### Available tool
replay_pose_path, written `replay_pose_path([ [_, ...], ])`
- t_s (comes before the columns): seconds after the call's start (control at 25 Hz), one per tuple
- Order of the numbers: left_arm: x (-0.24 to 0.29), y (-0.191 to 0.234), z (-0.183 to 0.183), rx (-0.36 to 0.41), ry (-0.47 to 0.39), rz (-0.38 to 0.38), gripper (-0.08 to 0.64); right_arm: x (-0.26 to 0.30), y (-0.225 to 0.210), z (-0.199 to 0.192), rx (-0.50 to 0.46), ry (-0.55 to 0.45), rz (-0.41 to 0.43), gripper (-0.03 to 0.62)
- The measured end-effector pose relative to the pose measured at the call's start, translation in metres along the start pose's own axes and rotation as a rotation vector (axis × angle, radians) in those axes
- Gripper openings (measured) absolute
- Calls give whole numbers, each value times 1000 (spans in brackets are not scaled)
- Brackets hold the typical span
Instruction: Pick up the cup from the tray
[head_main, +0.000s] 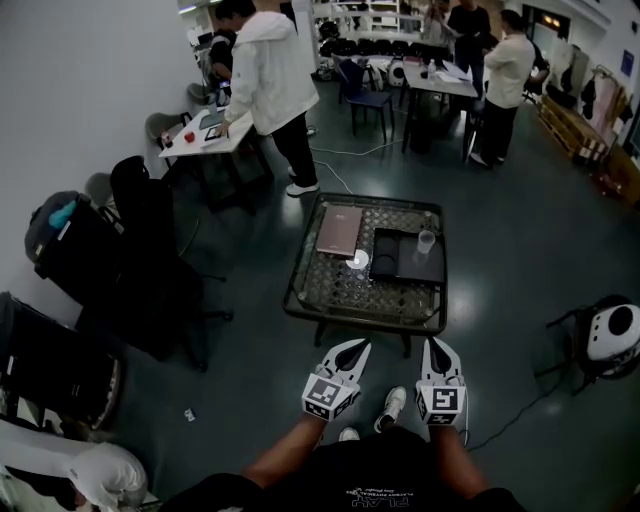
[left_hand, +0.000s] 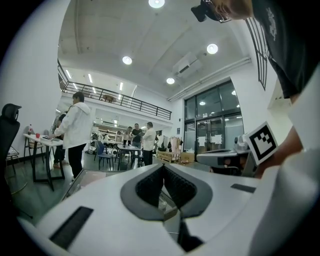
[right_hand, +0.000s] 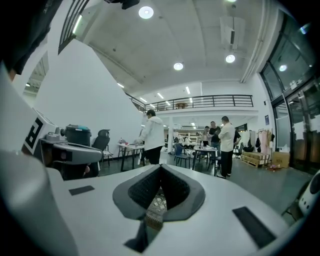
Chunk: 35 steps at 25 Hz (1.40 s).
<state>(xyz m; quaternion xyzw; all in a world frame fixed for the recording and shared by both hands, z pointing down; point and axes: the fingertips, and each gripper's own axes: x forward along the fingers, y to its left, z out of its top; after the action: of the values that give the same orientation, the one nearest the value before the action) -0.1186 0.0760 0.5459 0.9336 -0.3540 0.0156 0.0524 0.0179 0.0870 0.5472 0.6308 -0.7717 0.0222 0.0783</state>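
In the head view a clear cup (head_main: 426, 241) stands upright at the right end of a black tray (head_main: 400, 262). The tray rests on a low glass-topped table (head_main: 330, 290). Both grippers hang in front of the table's near edge, well short of the tray. My left gripper (head_main: 360, 344) points at the table with its jaws closed together and nothing between them; the left gripper view shows the same closed left gripper (left_hand: 163, 166). My right gripper (head_main: 434, 343) is shut and empty too, as the right gripper view confirms for the right gripper (right_hand: 160, 166). Neither gripper view shows the cup.
A brown flat book (head_main: 340, 228) and a small white disc (head_main: 357, 262) lie on the table left of the tray. Black office chairs (head_main: 150, 235) stand to the left and a white helmet (head_main: 612, 330) to the right. People stand at desks (head_main: 205, 135) farther back.
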Motion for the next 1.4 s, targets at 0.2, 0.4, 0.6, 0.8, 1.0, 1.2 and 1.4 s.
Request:
replay_pose_path([
  [0.2,35,13,-3,6,14,14,9,29,-21,-7,-6,7,28,9],
  [0.4,74,22,-4,9,21,23,9,58,-48,-12,-26,21,49,9],
  [0.6,114,27,-4,11,40,32,9,84,-73,-5,-8,22,81,9],
  [0.8,150,35,-5,14,57,50,9,110,-98,-16,-26,27,102,9],
  [1.0,176,38,1,5,67,82,9,127,-119,-17,-29,32,133,9],
  [1.2,192,46,2,11,76,92,9,140,-132,-15,-18,27,135,9],
  [1.4,207,55,0,7,86,89,9,156,-140,-20,-5,38,127,9],
])
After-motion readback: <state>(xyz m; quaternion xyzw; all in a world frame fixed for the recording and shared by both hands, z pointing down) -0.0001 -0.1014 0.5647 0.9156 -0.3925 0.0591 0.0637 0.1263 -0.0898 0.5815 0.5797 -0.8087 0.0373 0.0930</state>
